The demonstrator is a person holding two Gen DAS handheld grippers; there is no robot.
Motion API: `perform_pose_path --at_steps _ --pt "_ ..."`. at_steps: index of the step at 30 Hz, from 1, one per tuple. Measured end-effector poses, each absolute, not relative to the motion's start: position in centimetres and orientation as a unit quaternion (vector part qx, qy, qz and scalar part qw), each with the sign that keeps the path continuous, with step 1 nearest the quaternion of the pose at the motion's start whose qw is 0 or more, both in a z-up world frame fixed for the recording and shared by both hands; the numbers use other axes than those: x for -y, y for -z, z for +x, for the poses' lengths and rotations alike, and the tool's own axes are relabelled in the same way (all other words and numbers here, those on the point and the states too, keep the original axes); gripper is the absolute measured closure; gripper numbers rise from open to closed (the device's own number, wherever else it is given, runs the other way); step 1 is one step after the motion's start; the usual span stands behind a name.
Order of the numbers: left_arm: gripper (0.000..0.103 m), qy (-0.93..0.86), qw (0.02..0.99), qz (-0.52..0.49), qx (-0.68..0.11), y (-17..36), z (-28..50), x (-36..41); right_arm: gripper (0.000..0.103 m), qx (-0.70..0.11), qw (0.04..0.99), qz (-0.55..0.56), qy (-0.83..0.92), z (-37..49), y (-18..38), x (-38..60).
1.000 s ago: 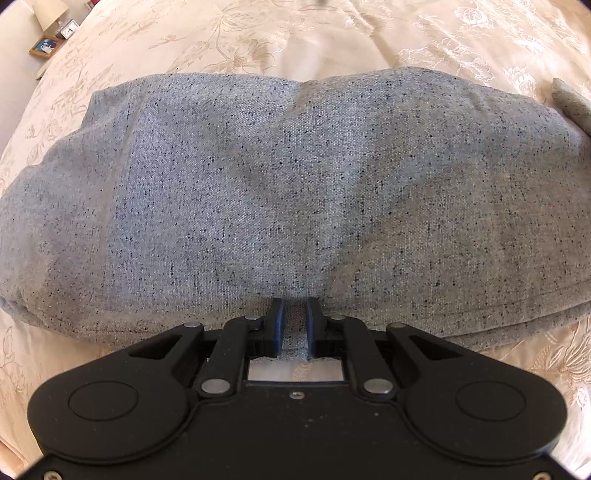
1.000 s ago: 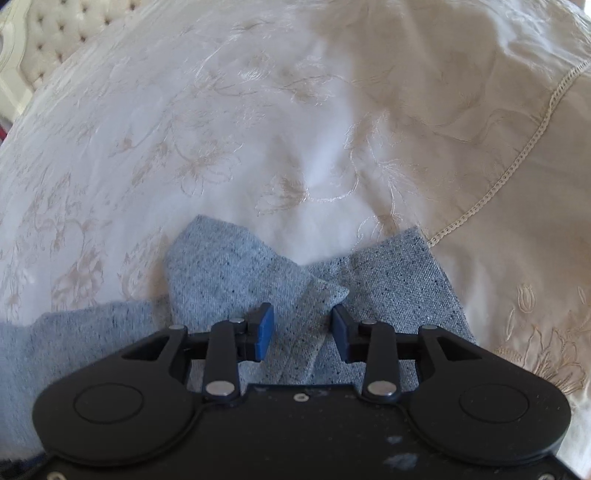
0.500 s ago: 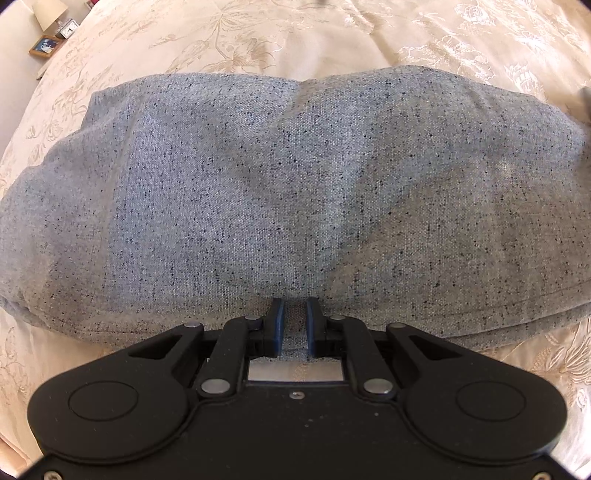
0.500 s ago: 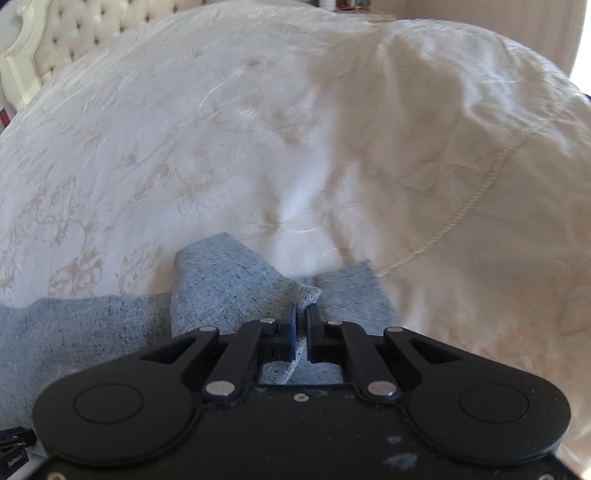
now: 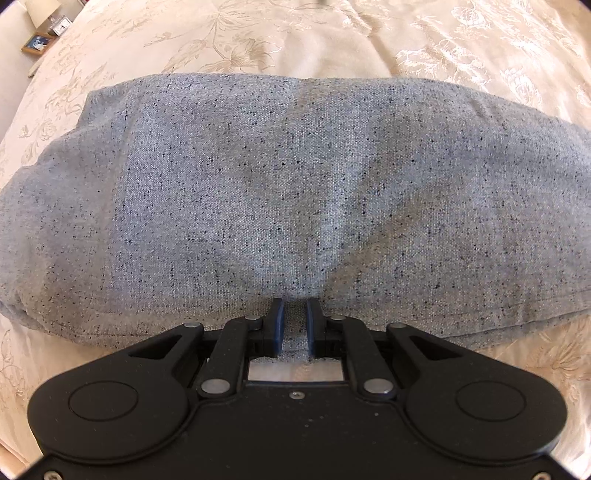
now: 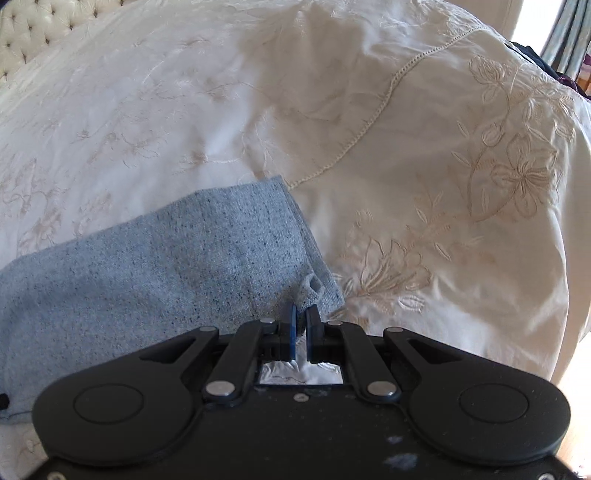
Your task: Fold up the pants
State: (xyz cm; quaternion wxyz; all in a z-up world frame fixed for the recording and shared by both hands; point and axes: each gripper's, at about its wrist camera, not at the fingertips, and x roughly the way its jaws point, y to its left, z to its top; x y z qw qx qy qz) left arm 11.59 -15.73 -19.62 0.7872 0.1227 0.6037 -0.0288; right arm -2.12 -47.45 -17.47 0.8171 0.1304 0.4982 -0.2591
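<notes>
Grey speckled pants [image 5: 288, 192] lie spread across a cream embroidered bedspread [image 5: 295, 44], filling the left wrist view from side to side. My left gripper [image 5: 295, 314] is shut on the near edge of the cloth, a strip of it pinched between the blue pads. In the right wrist view a leg end of the pants [image 6: 177, 266] stretches flat from the left, its hem towards the right. My right gripper [image 6: 302, 314] is shut on a bunched corner of that hem, which pokes up between the fingertips.
The bedspread [image 6: 406, 147] slopes off at the right, with floor beyond its edge. A tufted headboard [image 6: 37, 26] stands at the top left. In the left wrist view a nightstand with a picture frame [image 5: 37, 42] sits at the top left corner.
My right gripper closed on the hem corner and pulled it to the right, so the crumpled leg end now lies stretched out flat. The left gripper kept its grip and place.
</notes>
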Motion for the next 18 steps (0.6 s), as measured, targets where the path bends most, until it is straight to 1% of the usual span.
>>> perform_pose_path --at_steps 3,4,9,14,15,16,18 --pt "0.082 0.036 0.791 0.102 -0.603 18.6 11.9 14.8 0.098 -0.496 0.818 0.128 0.264 -1.9 18.0 47.6" --pt "0.078 0.035 0.793 0.095 -0.601 18.2 12.0 14.5 0.098 -0.492 0.820 0.124 0.265 -1.7 18.0 47.7" --pt "0.078 0.036 0.806 0.070 -0.587 16.4 12.0 13.1 0.098 -0.469 0.840 0.090 0.258 -0.3 17.2 47.7" --pt "0.078 0.039 0.811 0.073 -0.579 15.3 12.2 12.0 0.096 -0.515 0.810 0.096 0.263 0.2 18.9 48.9" --pt "0.078 0.037 0.814 0.074 -0.574 15.1 12.2 11.8 0.091 -0.519 0.808 0.091 0.265 0.2 18.8 48.9" --pt "0.077 0.031 0.817 0.074 -0.570 14.9 12.4 11.5 0.089 -0.517 0.808 0.087 0.268 0.1 18.4 48.9" --pt "0.077 0.013 0.819 0.067 -0.569 15.2 12.8 10.8 0.077 -0.501 0.811 0.071 0.293 0.1 17.1 48.6"
